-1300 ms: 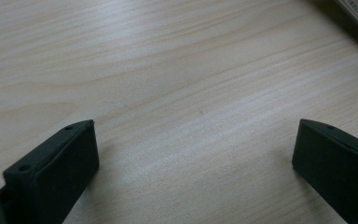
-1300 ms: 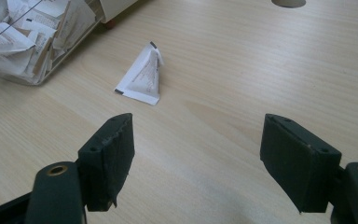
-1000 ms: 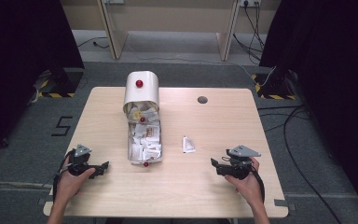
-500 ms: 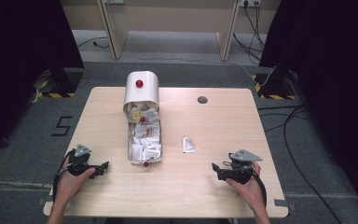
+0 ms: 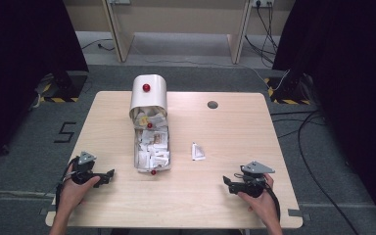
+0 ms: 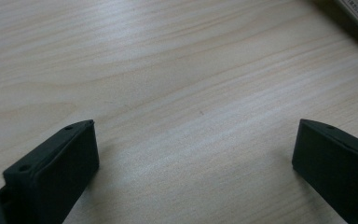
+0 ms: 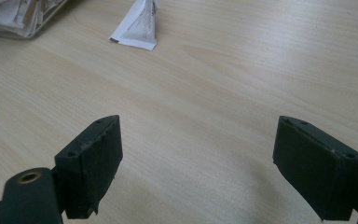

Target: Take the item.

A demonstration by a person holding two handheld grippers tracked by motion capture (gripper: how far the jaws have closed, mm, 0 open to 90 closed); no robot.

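Basically nothing much moved in last second: right gripper [image 5: 231, 183] slid slightly toward person at 5 o'clock, left gripper [image 5: 106, 174] parked at 7 o'clock, both jaws wide apart, empty. Small white paper sachet [image 5: 197, 151] lies loose mid-table, just beside white open container stuffed with sachets [image 5: 151, 147]. Looks like idle start pose, no pick begun.

We hold the left gripper [image 5: 94, 175] low over the near left part of the surface [image 5: 235, 142], jaws set wide apart and empty, pointing toward the centre. We hold the right gripper [image 5: 231, 183] low at the near right, jaws likewise spread wide with nothing between them. Both forearms enter from the near edge.
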